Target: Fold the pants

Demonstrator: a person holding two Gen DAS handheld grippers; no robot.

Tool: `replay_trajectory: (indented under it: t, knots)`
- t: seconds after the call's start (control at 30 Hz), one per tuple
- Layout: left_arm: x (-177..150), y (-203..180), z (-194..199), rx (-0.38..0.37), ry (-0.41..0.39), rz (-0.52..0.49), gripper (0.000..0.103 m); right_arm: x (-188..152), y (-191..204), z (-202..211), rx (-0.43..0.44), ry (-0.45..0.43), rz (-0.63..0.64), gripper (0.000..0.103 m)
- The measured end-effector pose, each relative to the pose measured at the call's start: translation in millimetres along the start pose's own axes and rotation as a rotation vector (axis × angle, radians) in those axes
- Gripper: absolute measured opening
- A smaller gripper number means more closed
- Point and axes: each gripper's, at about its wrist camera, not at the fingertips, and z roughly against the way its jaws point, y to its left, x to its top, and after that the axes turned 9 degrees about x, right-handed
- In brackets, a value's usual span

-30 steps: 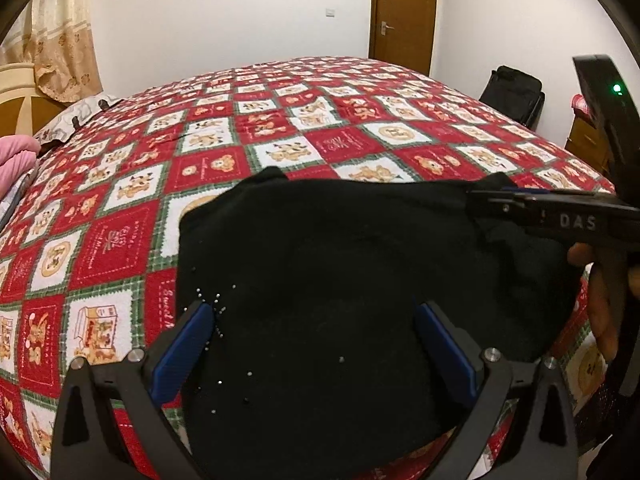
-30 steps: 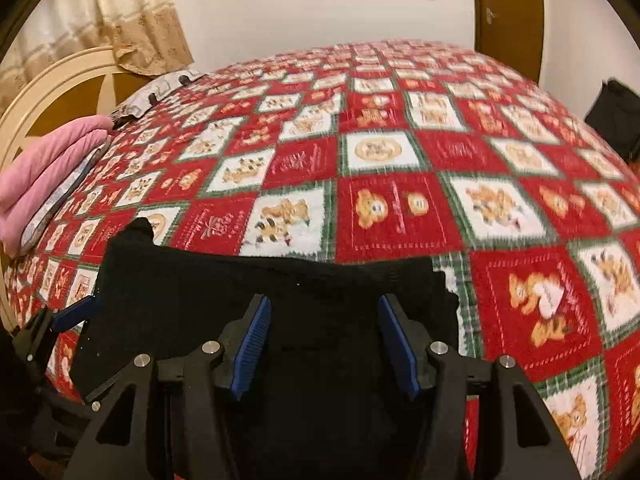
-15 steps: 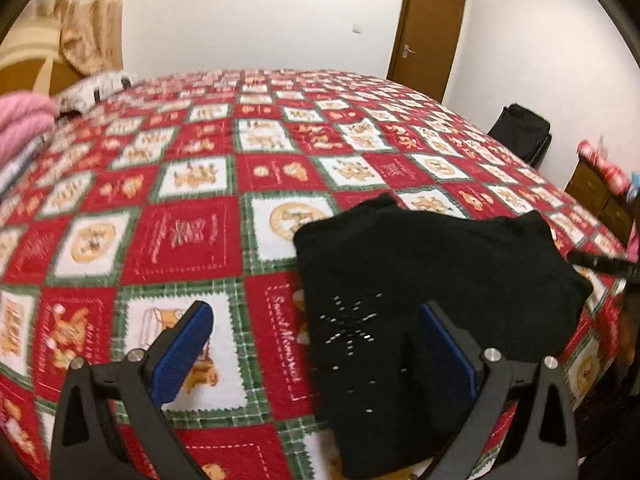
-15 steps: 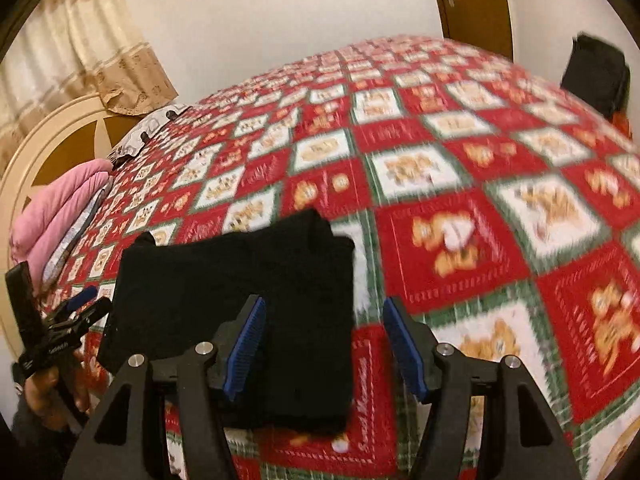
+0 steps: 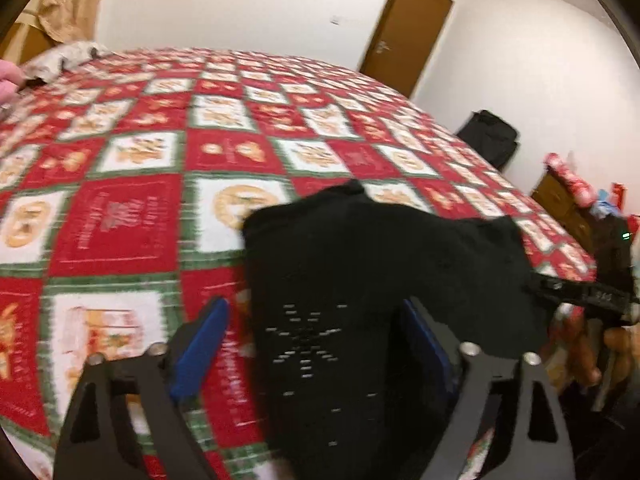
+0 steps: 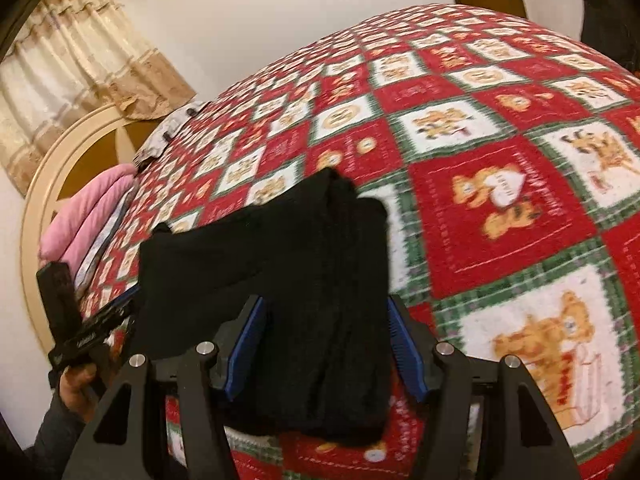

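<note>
The black pants (image 5: pixel 380 272) lie folded into a compact stack near the front edge of the bed; they also show in the right wrist view (image 6: pixel 304 280). My left gripper (image 5: pixel 316 340) is open, its jaws straddling the stack's left edge, holding nothing. My right gripper (image 6: pixel 324 344) is open, its jaws on either side of the stack's right end, holding nothing. The right gripper also shows at the right of the left wrist view (image 5: pixel 580 296). The left gripper shows at the left of the right wrist view (image 6: pixel 88 328).
The bed is covered by a red, white and green teddy-bear quilt (image 5: pixel 132 216). A pink blanket (image 6: pixel 88 216) and headboard (image 6: pixel 52 184) are at the bed's head. A black bag (image 5: pixel 490 138), wooden nightstand (image 5: pixel 560 200) and door (image 5: pixel 404 28) stand beyond the bed.
Both grippers have drawn back and apart from the stack, then come in again at its two ends. The pants lie still, folded. Both grippers stay open.
</note>
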Motion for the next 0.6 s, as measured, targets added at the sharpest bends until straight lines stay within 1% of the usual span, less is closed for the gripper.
replay_trajectory:
  t: [0.03, 0.07, 0.1, 0.13, 0.17, 0.2, 0.23, 0.27, 0.33, 0.4, 0.47, 0.53, 0.6]
  knots:
    - [0.5, 0.7, -1.0, -0.011, 0.003, 0.002, 0.085, -0.9, -0.1, -1.8, -0.010, 0.007, 0.009, 0.061]
    - [1.0, 2.8, -2.0, -0.026, 0.004, 0.010, 0.082, -1.0, -2.4, -4.4, -0.009, 0.016, 0.001, 0.060]
    - [1.5, 5.1, -2.0, -0.036, 0.003, 0.024, 0.080, -0.7, -6.4, -5.4, 0.003, 0.017, -0.017, 0.055]
    - [1.7, 5.9, -1.1, -0.041, 0.002, 0.030, 0.068, 0.2, -11.8, -5.2, 0.023, 0.011, -0.046, 0.053]
    - [1.9, 6.2, 0.0, -0.056, 0.000, 0.031, 0.040, 0.8, -12.9, -4.6, 0.033, 0.008, -0.053, 0.044]
    - [1.9, 5.7, 0.3, -0.072, 0.006, 0.027, 0.029, 1.0, -11.8, -2.2, 0.048, 0.002, -0.051, 0.033]
    - [1.9, 4.7, 1.0, -0.080, 0.007, 0.022, 0.021, 0.6, -9.2, 0.0, 0.071, -0.003, -0.046, 0.030]
    - [1.8, 3.0, 2.3, -0.077, 0.005, 0.013, 0.019, 0.0, -4.5, 2.6, 0.088, -0.009, -0.034, 0.029]
    - [2.3, 1.6, 5.2, -0.061, -0.002, 0.001, 0.017, -1.8, 8.9, 5.9, 0.056, -0.022, 0.020, 0.027]
    - [6.2, 6.8, 11.2, -0.077, -0.009, 0.036, 0.015, -0.2, 15.2, 10.7, 0.066, -0.038, 0.027, 0.026]
    - [10.9, 11.7, 21.8, -0.096, -0.035, 0.050, 0.014, 3.8, 20.4, 14.2, 0.081, -0.047, 0.037, 0.026]
    - [17.0, 16.4, 34.6, -0.094, -0.065, 0.044, 0.013, 12.2, 29.8, 13.6, 0.099, -0.046, 0.059, 0.026]
    - [24.4, 28.0, 46.3, -0.088, -0.087, 0.056, 0.013, 22.6, 44.5, 4.1, 0.114, -0.028, 0.092, 0.026]
